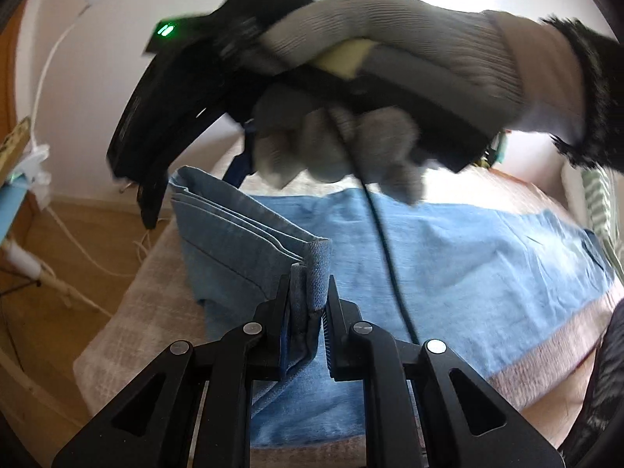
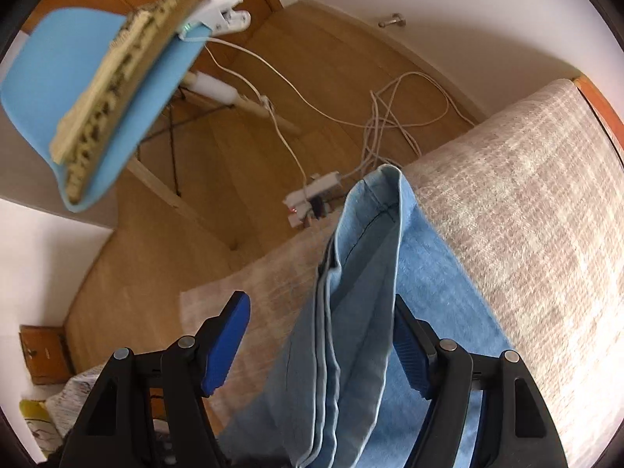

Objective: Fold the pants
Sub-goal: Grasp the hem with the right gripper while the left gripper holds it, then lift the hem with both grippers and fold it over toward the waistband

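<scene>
Light blue jeans (image 1: pixel 234 249) lie folded in layers on a blue cloth (image 1: pixel 468 273) spread over a beige bed cover (image 1: pixel 546 366). My left gripper (image 1: pixel 310 292) is shut on a thick hem edge of the jeans, which stands up between its pads. Above it, a grey-gloved hand (image 1: pixel 409 46) holds my right gripper (image 1: pixel 152 199), which points steeply down at the far end of the jeans. In the right wrist view the right gripper (image 2: pixel 318 304) stands open, its blue pads (image 2: pixel 226 343) on either side of the stacked jeans layers (image 2: pixel 358 312) without pressing them.
The bed's corner (image 2: pixel 202 300) drops to a wooden floor (image 2: pixel 175 234) with white cables and a power strip (image 2: pixel 312 195). A blue chair (image 2: pixel 128 117) carrying a flat patterned board and a white clip lamp (image 2: pixel 226 11) stands beside the bed. A black cable (image 1: pixel 386 249) hangs across the left wrist view.
</scene>
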